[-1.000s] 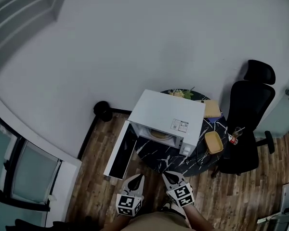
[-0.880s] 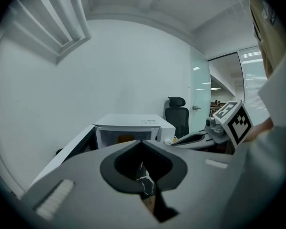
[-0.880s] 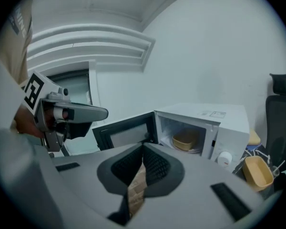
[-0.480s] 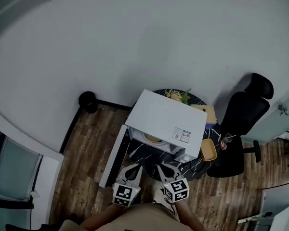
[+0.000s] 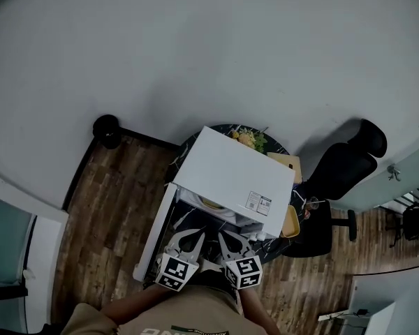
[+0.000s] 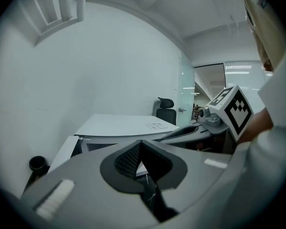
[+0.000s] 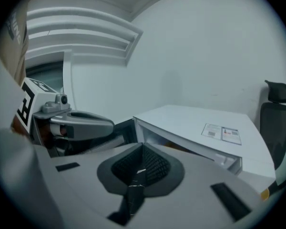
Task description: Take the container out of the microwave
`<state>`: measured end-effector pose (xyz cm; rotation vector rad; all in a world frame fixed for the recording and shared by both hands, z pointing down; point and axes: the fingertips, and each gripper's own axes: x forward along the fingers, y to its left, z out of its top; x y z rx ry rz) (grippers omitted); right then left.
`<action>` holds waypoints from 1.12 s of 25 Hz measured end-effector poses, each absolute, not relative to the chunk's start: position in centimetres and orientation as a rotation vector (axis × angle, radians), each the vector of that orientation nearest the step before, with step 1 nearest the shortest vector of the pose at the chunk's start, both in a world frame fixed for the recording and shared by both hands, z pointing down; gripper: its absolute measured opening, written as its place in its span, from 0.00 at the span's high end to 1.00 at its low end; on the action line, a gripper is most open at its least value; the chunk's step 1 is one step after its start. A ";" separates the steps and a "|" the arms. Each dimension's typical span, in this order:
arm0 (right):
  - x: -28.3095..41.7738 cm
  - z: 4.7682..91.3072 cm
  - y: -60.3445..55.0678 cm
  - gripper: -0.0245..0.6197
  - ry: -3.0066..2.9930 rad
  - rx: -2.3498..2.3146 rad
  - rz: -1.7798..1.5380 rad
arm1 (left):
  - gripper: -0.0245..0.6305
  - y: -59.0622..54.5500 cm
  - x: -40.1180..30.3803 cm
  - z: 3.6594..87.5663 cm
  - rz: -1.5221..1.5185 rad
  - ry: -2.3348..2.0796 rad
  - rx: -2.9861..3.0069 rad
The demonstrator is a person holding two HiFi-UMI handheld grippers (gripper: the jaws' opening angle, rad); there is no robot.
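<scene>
**Approach closing in, container not yet reached**

Now nearer the microwave [image 5: 234,173] than a second ago, its door [image 5: 152,241] swung open at left. Judged as the reach towards the cavity, well begun. Noted inside the cavity, beyond both sets of fingertips and untouched: the container [image 5: 210,203]. Left gripper [image 5: 187,239] and right gripper [image 5: 230,241] side by side just short of the opening, jaws together, nothing held.
</scene>
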<state>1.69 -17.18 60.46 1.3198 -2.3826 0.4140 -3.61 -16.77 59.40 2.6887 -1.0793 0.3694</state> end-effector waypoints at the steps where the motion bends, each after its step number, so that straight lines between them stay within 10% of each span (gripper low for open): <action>1: 1.6 60.5 -17.6 0.95 -2.381 1.312 0.406 | 0.95 -17.1 -3.7 59.6 0.371 -1.084 2.680; 28: 2.3 64.2 -22.0 0.95 -2.462 0.964 0.276 | 0.95 -23.5 -3.2 60.8 0.534 -1.414 2.461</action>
